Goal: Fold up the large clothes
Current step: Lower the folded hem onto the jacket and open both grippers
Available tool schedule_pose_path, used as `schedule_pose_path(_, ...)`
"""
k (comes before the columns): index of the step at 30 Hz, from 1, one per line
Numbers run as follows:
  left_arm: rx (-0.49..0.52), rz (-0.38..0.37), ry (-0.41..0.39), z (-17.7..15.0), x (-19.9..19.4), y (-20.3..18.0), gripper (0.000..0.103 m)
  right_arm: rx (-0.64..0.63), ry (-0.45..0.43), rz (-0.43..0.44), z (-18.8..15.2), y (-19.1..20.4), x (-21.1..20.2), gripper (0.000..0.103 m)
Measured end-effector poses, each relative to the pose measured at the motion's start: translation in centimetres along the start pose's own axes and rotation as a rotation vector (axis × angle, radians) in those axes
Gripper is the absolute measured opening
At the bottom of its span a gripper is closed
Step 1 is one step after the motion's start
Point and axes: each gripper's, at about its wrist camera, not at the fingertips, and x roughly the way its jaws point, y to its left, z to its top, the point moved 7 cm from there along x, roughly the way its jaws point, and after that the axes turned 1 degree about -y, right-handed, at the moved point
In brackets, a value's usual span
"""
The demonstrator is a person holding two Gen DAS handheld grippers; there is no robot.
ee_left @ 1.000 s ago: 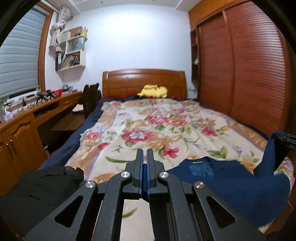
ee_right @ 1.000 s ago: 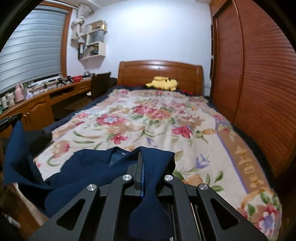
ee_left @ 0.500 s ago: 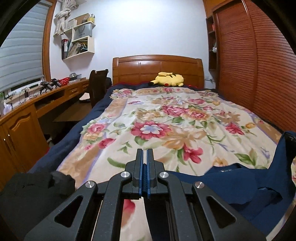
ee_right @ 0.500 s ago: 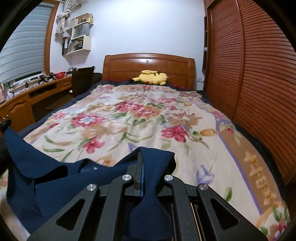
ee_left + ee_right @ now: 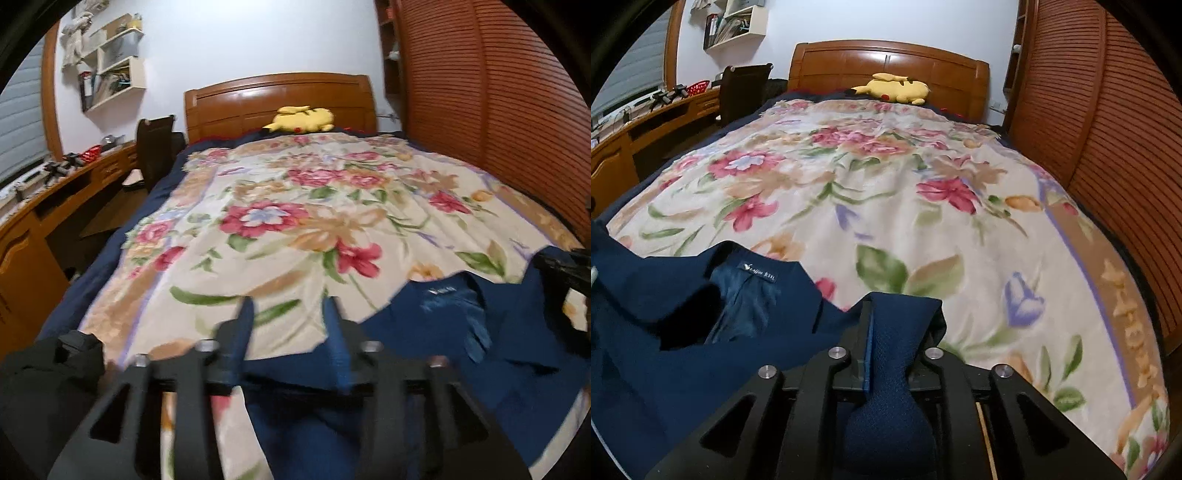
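The navy garment (image 5: 683, 332) is seen spread across the near end of the floral blanket (image 5: 886, 206), its collar label turned up toward the headboard (image 5: 890, 62) — everything here is placed by that blanket. In the left wrist view the left gripper (image 5: 288, 314) is poised low over the blanket's near edge with its jaws opening; the fingers (image 5: 242, 325) are parted to a middling gap, blue cloth is seen lying between and below them, and no pad is pressed on it. In the right wrist view the right gripper (image 5: 897, 332) is found over the blanket's near right part, its jaws opening too, though only narrowly; a fold of the garment is still bunched between the fingers (image 5: 866, 332) and draped back over the gripper body, and contact with the pads appears to be kept. The rest of the garment is laid out to the left of that gripper, on the blanket. At the blanket's far end a yellow plush toy (image 5: 894, 88) is rested against the headboard — well apart from the garment. A dark bundle (image 5: 48, 373) is glimpsed off the blanket's near left corner.
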Motion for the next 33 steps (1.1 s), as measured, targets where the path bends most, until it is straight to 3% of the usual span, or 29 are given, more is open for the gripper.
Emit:
schedule_pose_path(1,0.002,-0.010,0.003,-0.3,-0.2,0.0,0.046,0.009,-0.004,0.018,0.2,0.0,-0.5,0.027)
schedule_pose_path(2,0.005,-0.020,0.008,-0.7,-0.5,-0.1,0.050,0.015,-0.009,0.028,0.0,-0.3,-0.9,0.045)
schedule_pose_path(4,0.011,-0.049,0.016,-1.7,-1.0,-0.3,0.065,0.016,-0.025,0.031,0.1,-0.6,-1.7,0.068)
schedule_pose_path(5,0.015,-0.060,0.021,-2.0,-1.1,-0.4,0.075,0.012,-0.028,0.029,0.0,-0.7,-1.6,0.070)
schedule_pose_path(10,0.031,-0.101,0.055,-5.6,-2.4,-0.7,0.078,-0.042,-0.018,0.060,-1.8,0.3,-2.5,0.071)
schedule_pose_path(15,0.048,-0.118,0.102,-9.4,-3.4,-1.2,0.078,-0.126,0.019,0.158,-4.1,3.4,-3.0,0.071)
schedule_pose_path(20,0.075,-0.127,0.144,-12.2,-3.5,-2.2,0.078,-0.192,0.026,0.261,-4.3,7.3,-3.7,0.071)
schedule_pose_path(27,0.032,-0.160,0.117,-12.9,-4.8,-2.4,0.078,-0.271,0.104,0.356,-5.2,11.2,-2.4,0.071)
schedule_pose_path(33,0.047,-0.167,0.106,-13.1,-5.5,-2.7,0.078,-0.346,0.242,0.344,-6.6,11.7,0.5,0.071)
